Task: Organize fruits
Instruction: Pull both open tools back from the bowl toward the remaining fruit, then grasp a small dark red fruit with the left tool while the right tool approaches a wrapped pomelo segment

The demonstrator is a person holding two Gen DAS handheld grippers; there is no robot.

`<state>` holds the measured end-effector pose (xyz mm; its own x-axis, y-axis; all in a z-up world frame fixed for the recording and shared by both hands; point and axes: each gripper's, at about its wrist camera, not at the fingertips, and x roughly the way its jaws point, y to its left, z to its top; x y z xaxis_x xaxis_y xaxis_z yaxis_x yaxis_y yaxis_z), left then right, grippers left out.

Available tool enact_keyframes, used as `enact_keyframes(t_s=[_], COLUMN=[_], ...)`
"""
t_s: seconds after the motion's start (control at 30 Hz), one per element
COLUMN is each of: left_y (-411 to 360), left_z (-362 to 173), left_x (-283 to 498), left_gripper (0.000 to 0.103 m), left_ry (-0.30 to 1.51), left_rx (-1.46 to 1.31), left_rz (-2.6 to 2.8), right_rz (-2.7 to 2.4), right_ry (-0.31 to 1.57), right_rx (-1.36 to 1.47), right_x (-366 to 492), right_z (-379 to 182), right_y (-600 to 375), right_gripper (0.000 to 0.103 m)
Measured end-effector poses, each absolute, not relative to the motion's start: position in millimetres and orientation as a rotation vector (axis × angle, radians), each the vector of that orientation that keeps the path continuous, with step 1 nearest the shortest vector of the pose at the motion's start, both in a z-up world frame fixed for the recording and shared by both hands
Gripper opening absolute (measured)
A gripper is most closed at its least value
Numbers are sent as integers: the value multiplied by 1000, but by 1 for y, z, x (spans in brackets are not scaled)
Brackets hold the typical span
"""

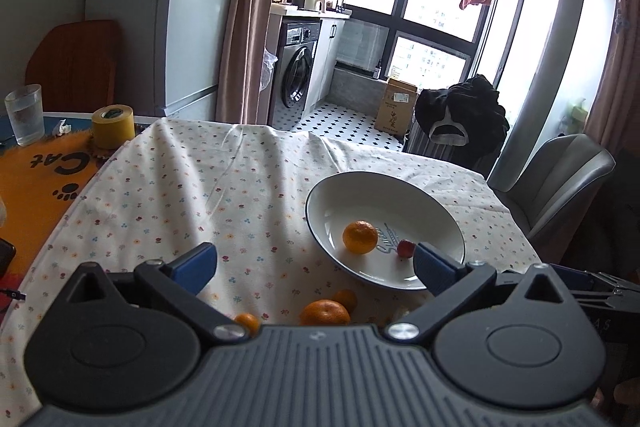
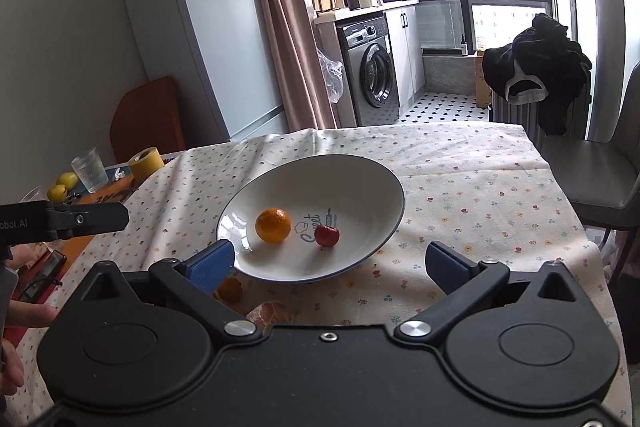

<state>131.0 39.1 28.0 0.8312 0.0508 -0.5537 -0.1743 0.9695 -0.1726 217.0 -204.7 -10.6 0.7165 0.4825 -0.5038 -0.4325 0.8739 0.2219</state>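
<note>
Both tools (image 1: 314,263) (image 2: 330,263) spread, empty; plate (image 2: 372,187) w/ orange (image 2: 273,225) ahead, loose oranges (image 1: 325,311) near.

White plate (image 1: 432,195) holds one orange (image 1: 360,237) (jaws apart).

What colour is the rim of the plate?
Dark blue, on a white plate; it shows best in the right wrist view.
</note>
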Motion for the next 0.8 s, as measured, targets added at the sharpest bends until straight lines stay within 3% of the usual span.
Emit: enact_keyframes(t_s=[0.8], left_y=[32], left_z=[31], left_x=[66], left_gripper=[103], left_ry=[545], left_rx=[-249], left_rz=[106], right_rz=[496], right_ry=[552], right_rx=[72], right_x=[161], right_z=[-3], right_y=[-225], right_gripper=[103])
